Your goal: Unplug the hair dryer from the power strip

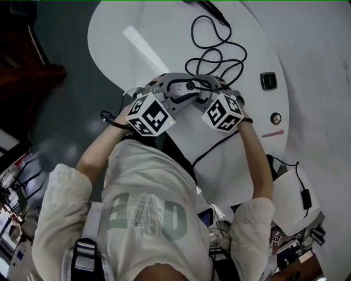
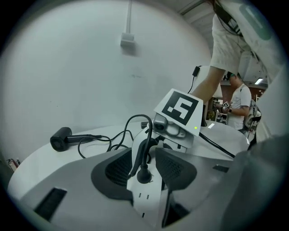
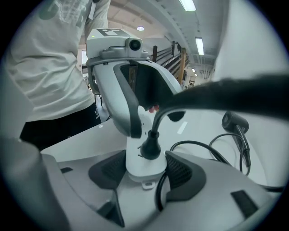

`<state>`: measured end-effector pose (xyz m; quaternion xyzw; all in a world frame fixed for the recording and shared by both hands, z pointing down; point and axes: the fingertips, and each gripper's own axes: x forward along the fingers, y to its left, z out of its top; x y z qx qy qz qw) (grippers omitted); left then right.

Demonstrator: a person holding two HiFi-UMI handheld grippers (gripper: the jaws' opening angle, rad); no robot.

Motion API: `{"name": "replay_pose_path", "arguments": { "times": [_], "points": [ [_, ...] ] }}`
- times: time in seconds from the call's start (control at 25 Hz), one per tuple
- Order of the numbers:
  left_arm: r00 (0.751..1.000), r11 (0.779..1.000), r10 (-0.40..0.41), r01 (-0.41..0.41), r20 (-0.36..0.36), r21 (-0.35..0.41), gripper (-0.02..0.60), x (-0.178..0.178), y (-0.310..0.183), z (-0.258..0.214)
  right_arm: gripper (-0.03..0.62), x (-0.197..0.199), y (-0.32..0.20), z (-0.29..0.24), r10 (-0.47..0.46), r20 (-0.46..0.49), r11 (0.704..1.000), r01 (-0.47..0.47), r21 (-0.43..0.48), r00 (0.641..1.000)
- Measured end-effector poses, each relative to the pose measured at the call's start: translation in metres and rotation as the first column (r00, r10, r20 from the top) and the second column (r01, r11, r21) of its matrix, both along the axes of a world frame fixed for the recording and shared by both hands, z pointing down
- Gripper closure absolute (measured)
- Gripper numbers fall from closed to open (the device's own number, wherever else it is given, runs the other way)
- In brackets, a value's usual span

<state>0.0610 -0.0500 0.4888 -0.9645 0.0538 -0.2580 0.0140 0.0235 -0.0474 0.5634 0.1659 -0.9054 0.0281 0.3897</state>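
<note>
**Left hand-held gripper (image 1: 174, 94) and right hand-held gripper (image 1: 204, 92) meet over white plastic power strip (image 2: 145, 194), black round plug (image 2: 143, 175) seated in it**

Head view: A person in a pale t-shirt leans over a white round bench (image 1: 241, 164). Both hand-held grippers, each with a marker cube, point at each other near the bench's near side, tips almost meeting. The power strip is mostly hidden under them. A thin black cable (image 1: 216, 52) lies in loops just beyond and runs to the black hair dryer (image 1: 215, 12) at the far edge. A small black square device (image 1: 268, 80), a small round object (image 1: 276, 118) and a pink pen (image 1: 272, 133) lie to the right, well apart from the grippers.

Left gripper view: The jaws are spread wide, not clamping. The power strip lies lengthways between the pads, with the plug upright in a socket between them. The cable rises from the plug and arcs off to the hair dryer (image 2: 61, 137), which lies on its side at the far left of the bench, well apart. The right hand-held gripper faces in from the strip's far end. Another person stands in the background on the right.

Right gripper view: The jaws are closed on the near end of the power strip (image 3: 144, 164), with a pad against each side. The plug (image 3: 150, 149) stands just past the pads. A black cord (image 3: 160, 194) drops beside the right-side pad. The left hand-held gripper's white fingers straddle the strip from the far side. The hair dryer (image 3: 235, 122) lies far right.
</note>
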Motion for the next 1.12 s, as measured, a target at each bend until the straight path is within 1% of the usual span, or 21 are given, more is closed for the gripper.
{"name": "replay_pose_path", "arguments": {
  "times": [0.12, 0.2, 0.24, 0.4, 0.6, 0.68, 0.8, 0.84, 0.88, 0.92, 0.96, 1.0, 1.04, 1.08, 1.12],
  "points": [
    [0.999, 1.0, 0.029, -0.029, 0.029, 0.007, 0.423, 0.009, 0.001, 0.014, 0.324, 0.0, 0.0, 0.0, 0.0, 0.0, 1.0, 0.0, 0.0, 1.0],
    [0.998, 0.999, 0.038, -0.039, 0.045, 0.018, 0.496, 0.012, 0.0, 0.019, 0.323, 0.0, 0.0, 0.0, 0.003, 0.0, 1.0, -0.003, -0.001, 1.0],
    [0.998, 0.999, 0.042, -0.043, 0.046, 0.014, 0.515, 0.013, 0.0, 0.02, 0.323, 0.0, 0.0, 0.0, 0.005, 0.001, 1.0, -0.005, -0.002, 1.0],
    [0.999, 0.997, 0.039, -0.039, 0.002, -0.061, 0.528, 0.013, -0.002, 0.019, 0.324, -0.001, 0.0, 0.001, 0.006, 0.0, 1.0, -0.006, -0.002, 1.0],
    [0.999, 0.996, 0.053, -0.054, -0.012, -0.071, 0.543, 0.015, -0.002, 0.014, 0.324, 0.0, 0.001, 0.001, -0.002, -0.002, 1.0, 0.002, -0.007, 1.0],
    [0.998, 0.993, 0.061, -0.063, -0.025, -0.096, 0.556, 0.017, -0.004, 0.012, 0.324, 0.0, 0.001, 0.001, -0.003, 0.0, 1.0, 0.003, -0.004, 1.0],
    [0.996, 0.985, 0.077, -0.083, -0.045, -0.149, 0.56, 0.017, -0.004, 0.014, 0.324, 0.0, 0.001, 0.001, -0.002, 0.002, 1.0, 0.002, -0.003, 1.0],
    [0.993, 0.98, 0.072, -0.087, -0.088, -0.179, 0.56, 0.017, -0.006, 0.006, 0.324, 0.0, 0.001, 0.001, -0.003, 0.002, 1.0, 0.003, -0.004, 1.0],
    [0.982, 0.971, 0.048, -0.089, -0.181, -0.224, 0.56, 0.018, -0.012, -0.015, 0.324, -0.001, 0.002, 0.001, -0.004, 0.002, 1.0, 0.004, -0.007, 1.0],
    [0.951, 0.96, 0.008, -0.095, -0.309, -0.265, 0.56, 0.022, -0.022, -0.053, 0.324, -0.001, 0.001, 0.001, -0.006, 0.001, 1.0, 0.006, -0.01, 1.0],
    [0.906, 0.959, -0.012, -0.11, -0.423, -0.261, 0.56, 0.028, -0.035, -0.099, 0.324, -0.001, 0.001, 0.001, -0.007, -0.001, 1.0, 0.007, -0.014, 1.0],
    [0.874, 0.973, 0.018, -0.128, -0.486, -0.194, 0.56, 0.036, -0.046, -0.14, 0.324, -0.001, 0.0, 0.001, -0.005, -0.004, 1.0, 0.005, -0.018, 1.0],
    [0.863, 0.985, 0.08, -0.144, -0.499, -0.091, 0.56, 0.044, -0.053, -0.168, 0.324, -0.001, 0.0, 0.001, -0.001, -0.005, 1.0, 0.001, -0.023, 1.0],
    [0.862, 0.988, 0.14, -0.157, -0.487, 0.004, 0.56, 0.048, -0.058, -0.185, 0.324, -0.001, 0.001, 0.001, 0.003, -0.005, 1.0, -0.003, -0.029, 1.0],
    [0.866, 0.984, 0.179, -0.167, -0.466, 0.068, 0.56, 0.05, -0.061, -0.192, 0.325, -0.002, 0.002, 0.002, 0.006, -0.006, 0.999, -0.006, -0.034, 1.0]
  ]
}}
